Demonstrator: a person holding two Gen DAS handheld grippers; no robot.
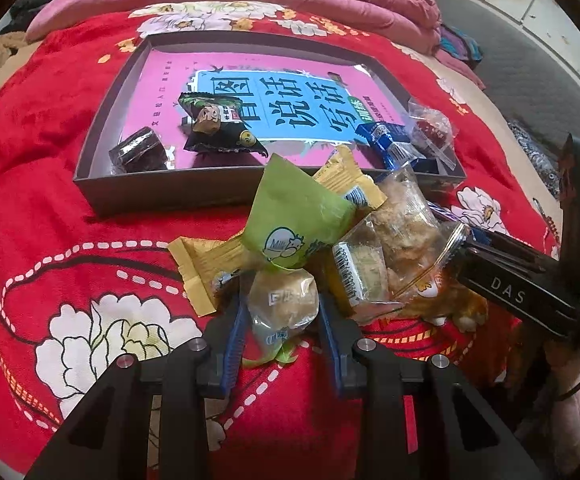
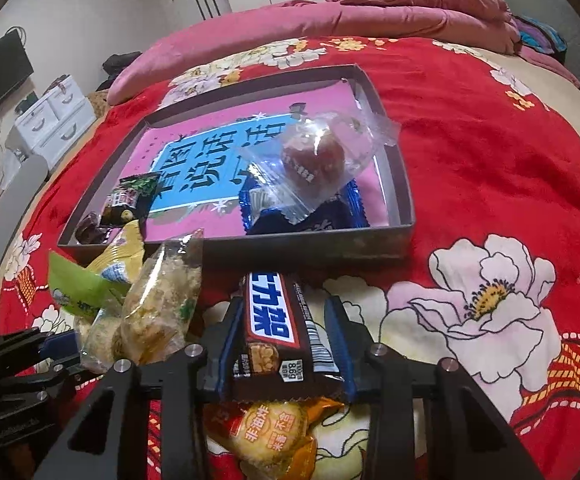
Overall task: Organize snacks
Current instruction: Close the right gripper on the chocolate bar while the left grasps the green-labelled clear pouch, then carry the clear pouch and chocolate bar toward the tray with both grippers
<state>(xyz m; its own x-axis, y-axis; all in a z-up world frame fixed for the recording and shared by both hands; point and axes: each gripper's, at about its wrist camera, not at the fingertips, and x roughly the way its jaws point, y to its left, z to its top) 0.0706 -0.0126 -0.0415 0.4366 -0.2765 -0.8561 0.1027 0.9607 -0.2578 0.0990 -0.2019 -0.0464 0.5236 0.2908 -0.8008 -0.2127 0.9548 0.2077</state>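
Observation:
A grey shallow box [image 1: 162, 192] [image 2: 329, 246] lies on the red floral bedspread, a pink and blue book inside it. In it are a dark cake [image 1: 140, 150], a black-green packet [image 1: 214, 118], a blue wrapper [image 1: 389, 140] [image 2: 309, 216] and a clear bag with a red snack [image 1: 429, 126] [image 2: 313, 156]. A pile of snacks lies in front of the box. My left gripper [image 1: 282, 312] is shut on a clear-wrapped pale pastry [image 1: 284, 300] below a green packet [image 1: 293, 216]. My right gripper [image 2: 286, 340] is shut on a brown Snickers bar [image 2: 274, 320].
Yellow packets [image 1: 202, 268], a clear bag of crisp pieces [image 1: 401, 224] [image 2: 162, 304] and an orange-wrapped cake [image 2: 270, 436] lie in the pile. The right gripper's body [image 1: 529, 284] shows at right. Pink quilts [image 2: 369, 12] lie beyond the box. White drawers [image 2: 54, 120] stand at left.

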